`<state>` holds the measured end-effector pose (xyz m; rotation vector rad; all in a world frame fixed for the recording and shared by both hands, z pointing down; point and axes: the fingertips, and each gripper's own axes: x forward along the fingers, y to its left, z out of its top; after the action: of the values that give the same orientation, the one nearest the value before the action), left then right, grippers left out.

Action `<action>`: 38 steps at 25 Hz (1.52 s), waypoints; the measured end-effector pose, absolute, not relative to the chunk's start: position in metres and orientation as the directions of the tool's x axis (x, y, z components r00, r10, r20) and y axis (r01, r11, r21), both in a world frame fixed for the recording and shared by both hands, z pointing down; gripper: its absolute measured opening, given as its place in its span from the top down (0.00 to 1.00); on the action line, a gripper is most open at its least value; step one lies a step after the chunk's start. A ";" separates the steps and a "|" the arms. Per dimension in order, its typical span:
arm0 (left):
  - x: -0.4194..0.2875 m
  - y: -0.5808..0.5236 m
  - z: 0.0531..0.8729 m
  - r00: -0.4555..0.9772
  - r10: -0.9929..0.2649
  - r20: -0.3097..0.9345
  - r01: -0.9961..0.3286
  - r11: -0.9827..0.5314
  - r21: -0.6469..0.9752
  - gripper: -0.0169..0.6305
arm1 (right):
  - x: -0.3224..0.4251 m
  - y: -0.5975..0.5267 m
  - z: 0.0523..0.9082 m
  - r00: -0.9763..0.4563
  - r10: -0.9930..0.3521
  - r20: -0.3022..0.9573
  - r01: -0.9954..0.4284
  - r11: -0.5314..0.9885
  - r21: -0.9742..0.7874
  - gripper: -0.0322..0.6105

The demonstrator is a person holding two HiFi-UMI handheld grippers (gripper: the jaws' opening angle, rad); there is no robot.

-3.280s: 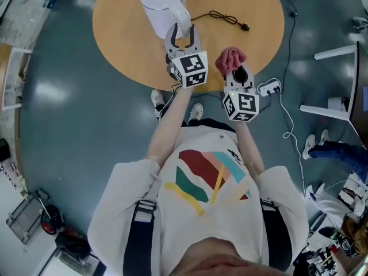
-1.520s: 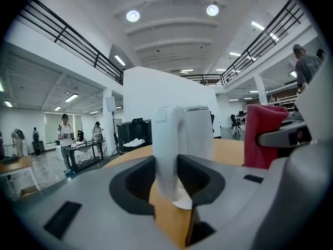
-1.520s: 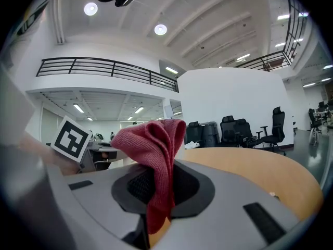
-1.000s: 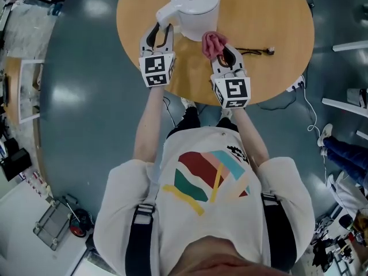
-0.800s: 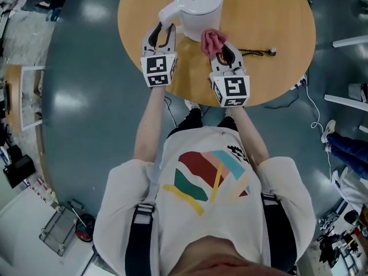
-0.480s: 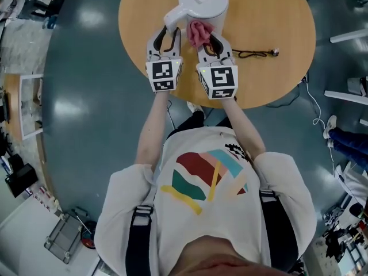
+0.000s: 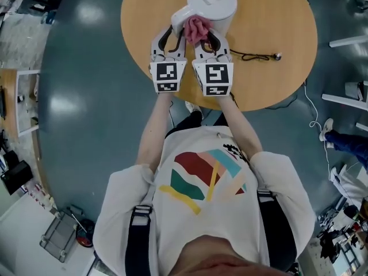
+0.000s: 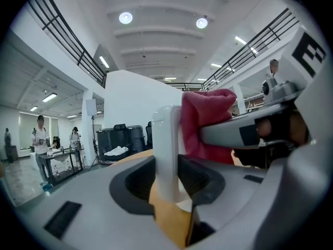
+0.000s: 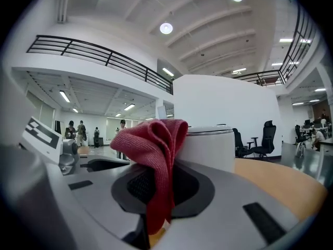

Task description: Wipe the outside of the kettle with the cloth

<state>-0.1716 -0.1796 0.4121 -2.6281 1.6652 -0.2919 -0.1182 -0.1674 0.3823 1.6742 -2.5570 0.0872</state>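
Observation:
A white kettle [image 7: 214, 3] stands on the round wooden table [image 7: 276, 16], its handle [image 7: 179, 19] turned toward me. My left gripper [image 7: 171, 36] is shut on that handle [image 8: 167, 150], which stands upright between the pads. My right gripper [image 7: 207, 38] is shut on a bunched red cloth [image 7: 196, 29] and holds it against the kettle's near side, right beside the handle. In the right gripper view the cloth [image 9: 158, 150] hangs between the jaws in front of the kettle body [image 9: 208, 147]. In the left gripper view the cloth [image 8: 205, 124] sits just right of the handle.
A black power cable [image 7: 259, 55] lies on the table to the right of the kettle. The table's near edge is just below both grippers. Grey floor surrounds the table, with people and desks far off in the gripper views.
My right gripper has carried the cloth leftward across the kettle's near side to the handle, ending close beside the left gripper. The left gripper has kept its hold on the handle.

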 end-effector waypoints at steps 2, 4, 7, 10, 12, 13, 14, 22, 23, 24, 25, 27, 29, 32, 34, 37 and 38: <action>-0.171 -0.178 0.411 0.417 -0.897 0.145 -0.893 -0.434 -0.115 0.70 | -0.114 -0.164 0.379 -0.412 -0.906 0.100 -0.911 0.413 -0.009 0.88; -0.172 -0.178 0.409 0.420 -0.897 0.136 -0.893 -0.436 -0.115 0.70 | -0.108 -0.161 0.378 -0.438 -0.893 0.099 -0.898 0.440 -0.003 0.88; -0.175 -0.180 0.410 0.416 -0.900 0.129 -0.894 -0.431 -0.123 0.70 | -0.092 -0.157 0.379 -0.486 -0.868 0.101 -0.870 0.492 0.038 0.88; -0.171 -0.187 0.412 0.402 -0.905 0.141 -0.898 -0.420 -0.134 0.70 | -0.062 -0.158 0.380 -0.496 -0.861 0.112 -0.862 0.504 0.052 0.88; -0.169 -0.193 0.413 0.382 -0.912 0.147 -0.904 -0.402 -0.143 0.70 | -0.038 -0.166 0.380 -0.488 -0.865 0.116 -0.867 0.496 0.048 0.88; -0.168 -0.195 0.413 0.374 -0.915 0.149 -0.907 -0.395 -0.145 0.70 | -0.027 -0.171 0.381 -0.486 -0.866 0.121 -0.868 0.494 0.051 0.88; -0.168 -0.197 0.414 0.371 -0.916 0.151 -0.908 -0.392 -0.146 0.70 | -0.018 -0.176 0.383 -0.489 -0.863 0.126 -0.865 0.498 0.055 0.88; -0.165 -0.208 0.423 0.395 -0.902 0.175 -0.892 -0.422 -0.160 0.70 | 0.000 -0.215 0.398 -0.616 -0.780 0.111 -0.779 0.624 0.060 0.88; -0.164 -0.213 0.421 0.398 -0.901 0.174 -0.891 -0.425 -0.159 0.70 | 0.002 -0.224 0.397 -0.626 -0.772 0.105 -0.772 0.633 0.057 0.88; -0.164 -0.222 0.420 0.402 -0.899 0.173 -0.890 -0.429 -0.158 0.70 | 0.004 -0.235 0.397 -0.634 -0.767 0.102 -0.765 0.641 0.059 0.88; -0.164 -0.231 0.420 0.406 -0.897 0.174 -0.888 -0.433 -0.159 0.70 | 0.006 -0.250 0.397 -0.639 -0.762 0.100 -0.760 0.646 0.064 0.88; -0.165 -0.244 0.421 0.413 -0.892 0.182 -0.883 -0.441 -0.159 0.70 | 0.011 -0.274 0.403 -0.644 -0.758 0.103 -0.755 0.651 0.079 0.88; -0.169 -0.238 0.426 0.425 -0.886 0.188 -0.876 -0.454 -0.160 0.70 | 0.013 -0.284 0.411 -0.644 -0.757 0.107 -0.752 0.653 0.096 0.88; -0.173 -0.226 0.430 0.456 -0.868 0.194 -0.858 -0.487 -0.164 0.70 | 0.010 -0.298 0.420 -0.653 -0.751 0.100 -0.742 0.661 0.111 0.88; -0.168 -0.241 0.428 0.474 -0.858 0.201 -0.847 -0.506 -0.164 0.70 | 0.012 -0.327 0.425 -0.666 -0.740 0.096 -0.731 0.672 0.115 0.88; -0.164 -0.240 0.425 0.492 -0.847 0.201 -0.836 -0.524 -0.163 0.70 | 0.008 -0.340 0.436 -0.678 -0.728 0.102 -0.719 0.685 0.118 0.88; -0.166 -0.224 0.426 0.496 -0.846 0.198 -0.834 -0.527 -0.163 0.70 | 0.003 -0.329 0.440 -0.682 -0.725 0.100 -0.716 0.689 0.115 0.88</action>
<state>-0.1664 -0.2242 0.4260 -2.6775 1.5041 -0.3941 0.0032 -0.3294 0.4399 1.1835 -2.7590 -0.0993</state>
